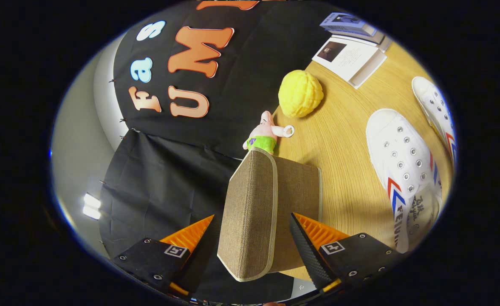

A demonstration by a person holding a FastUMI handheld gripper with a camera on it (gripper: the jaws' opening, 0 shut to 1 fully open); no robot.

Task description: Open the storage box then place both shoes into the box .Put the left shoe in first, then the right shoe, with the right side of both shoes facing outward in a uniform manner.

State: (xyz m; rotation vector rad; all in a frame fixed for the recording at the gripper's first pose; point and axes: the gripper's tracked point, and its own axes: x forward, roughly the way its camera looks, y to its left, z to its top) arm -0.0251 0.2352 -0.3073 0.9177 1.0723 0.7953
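Note:
The brown fabric storage box (300, 187) stands on the wooden table (343, 140) just ahead of my fingers. Its lid (250, 212), edged with pale piping, is swung up and stands between my fingertips. My gripper (252, 216) is open around the lid; one finger (307, 250) lies close against the lid's inner side, while a dark gap separates the other finger (190, 236) from its outer face. Two white canvas shoes with red and blue stripes lie on the table beyond the box: the nearer shoe (402, 165) and the farther shoe (434, 106), side by side.
A pink star-shaped plush toy (266, 134) leans at the box's far end by the booth's black cloth wall (169, 170). A yellow knobbly plush ball (300, 93) sits beyond it. An open book (349, 59) and a blue-covered book (349, 25) lie at the table's far end.

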